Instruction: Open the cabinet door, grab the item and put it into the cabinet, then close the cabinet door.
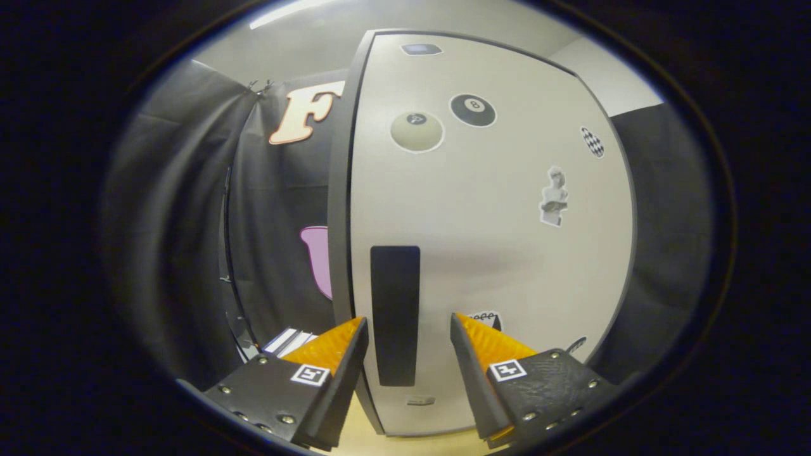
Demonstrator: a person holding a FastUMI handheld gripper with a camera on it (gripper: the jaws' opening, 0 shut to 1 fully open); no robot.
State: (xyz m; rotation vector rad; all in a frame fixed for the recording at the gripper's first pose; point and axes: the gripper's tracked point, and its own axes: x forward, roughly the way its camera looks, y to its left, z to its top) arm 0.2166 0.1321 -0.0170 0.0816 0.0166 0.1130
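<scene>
At the left of the frame, the booth's black cloth wall (190, 221) is seen hanging in folds. At lower left, just beyond the left finger, a small striped item (290, 341) is partly seen on the pale surface; what it is cannot be told, though it is judged likely to be the item meant for the cabinet.

At lower centre, the gripper (408, 329) is held with its fingers well apart and nothing clamped between them. The dark vertical handle (395, 315) is seen between the fingers and just beyond their tips; contact is not shown.

The centre and right of the frame are taken up by the white cabinet door (494, 253), which appears shut or nearly so, with its dark left edge (341, 190) facing the cloth. Stickers are noted on it: a pale ball (416, 132) and a black eight ball (472, 110) at upper centre, a bust figure (554, 196) at right.

The door is judged to be a stiff, flat panel, smooth and slippery on its face, light to swing on its hinges and not fragile. The handle strip is judged the only sound place to take hold, since the face offers no purchase. Whether the strip is raised or recessed cannot be told.
</scene>
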